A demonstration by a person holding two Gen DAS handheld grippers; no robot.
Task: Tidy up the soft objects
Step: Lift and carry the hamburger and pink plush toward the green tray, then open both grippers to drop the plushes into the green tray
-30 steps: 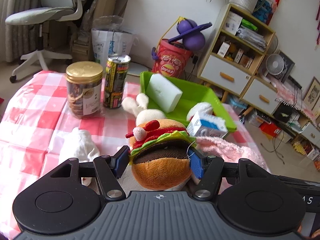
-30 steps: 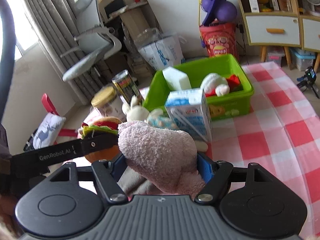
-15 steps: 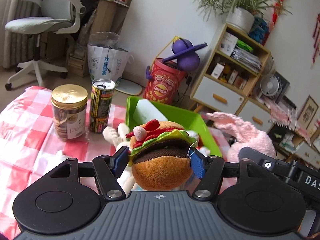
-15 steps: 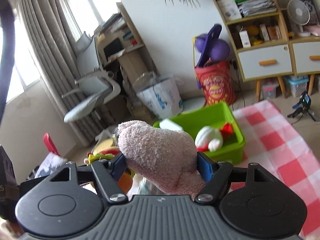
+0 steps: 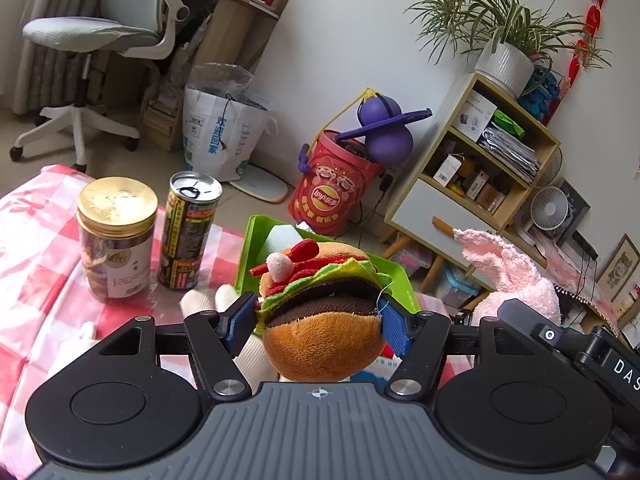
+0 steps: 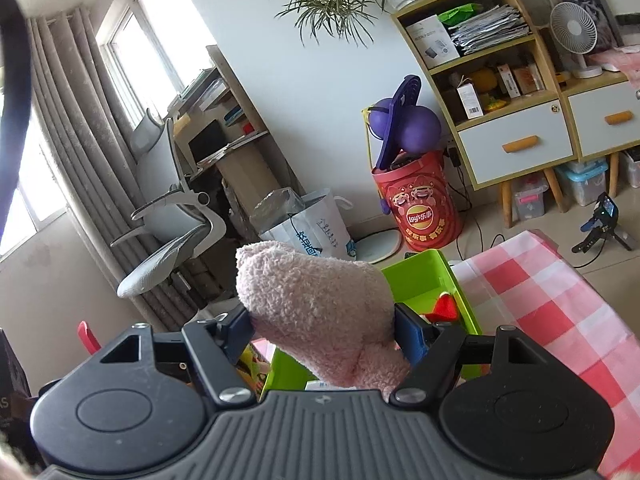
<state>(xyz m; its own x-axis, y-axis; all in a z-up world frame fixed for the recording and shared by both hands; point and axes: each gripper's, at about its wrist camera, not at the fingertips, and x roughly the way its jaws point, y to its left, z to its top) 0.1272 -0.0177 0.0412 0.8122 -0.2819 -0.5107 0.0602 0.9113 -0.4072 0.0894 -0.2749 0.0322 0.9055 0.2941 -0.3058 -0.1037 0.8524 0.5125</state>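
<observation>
Your left gripper (image 5: 319, 322) pinches a plush burger (image 5: 322, 320) — tan bun, brown patty, green lettuce, red topping — above the checked tablecloth (image 5: 36, 264), before the green bin (image 5: 246, 256). Your right gripper (image 6: 324, 326) clamps a fuzzy pink bunny (image 6: 316, 304) — held up beside that bin (image 6: 420, 280).

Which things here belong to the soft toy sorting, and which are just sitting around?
Part of the job:
- plush burger, held in the left claw
- pink plush rabbit, held in the right claw
- green bin
- white plush toy on the table

Just lying about:
- gold-lidded jar
- drink can
- red snack bucket on the floor
</observation>
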